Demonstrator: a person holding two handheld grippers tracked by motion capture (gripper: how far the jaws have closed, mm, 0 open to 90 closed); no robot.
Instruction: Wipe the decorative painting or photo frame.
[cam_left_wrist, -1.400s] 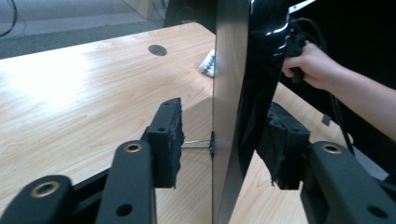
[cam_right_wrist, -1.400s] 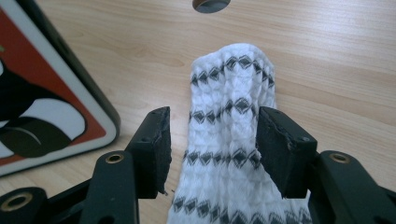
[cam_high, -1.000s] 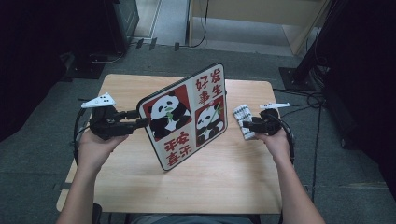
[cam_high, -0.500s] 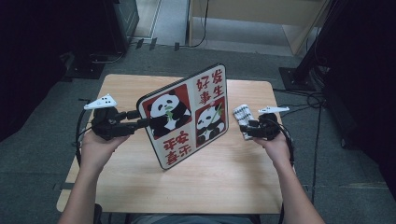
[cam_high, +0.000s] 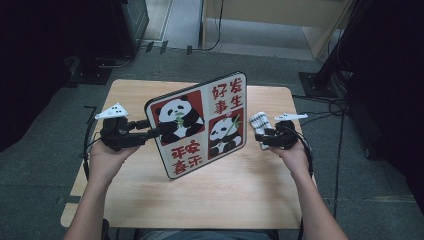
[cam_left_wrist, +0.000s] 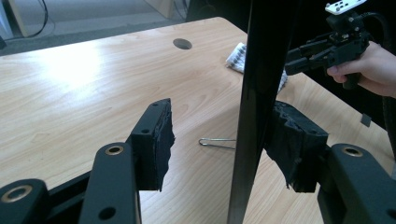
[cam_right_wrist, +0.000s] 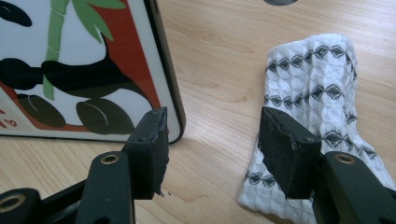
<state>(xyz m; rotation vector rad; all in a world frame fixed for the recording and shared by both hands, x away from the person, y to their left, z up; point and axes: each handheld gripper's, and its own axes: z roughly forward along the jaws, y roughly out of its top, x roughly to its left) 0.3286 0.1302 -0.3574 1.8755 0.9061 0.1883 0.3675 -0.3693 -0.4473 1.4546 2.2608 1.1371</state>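
Both hands low at the near table edge, panda board standing between them

Left gripper (cam_high: 150, 132) reaches level toward three o'clock, jaws wide around the panda board (cam_high: 200, 122), one pad touching its dark back. Right gripper (cam_high: 262, 137) points toward nine o'clock, jaws wide, nothing held, the folded cloth (cam_high: 258, 121) beyond its tips on the table (cam_high: 225, 195).
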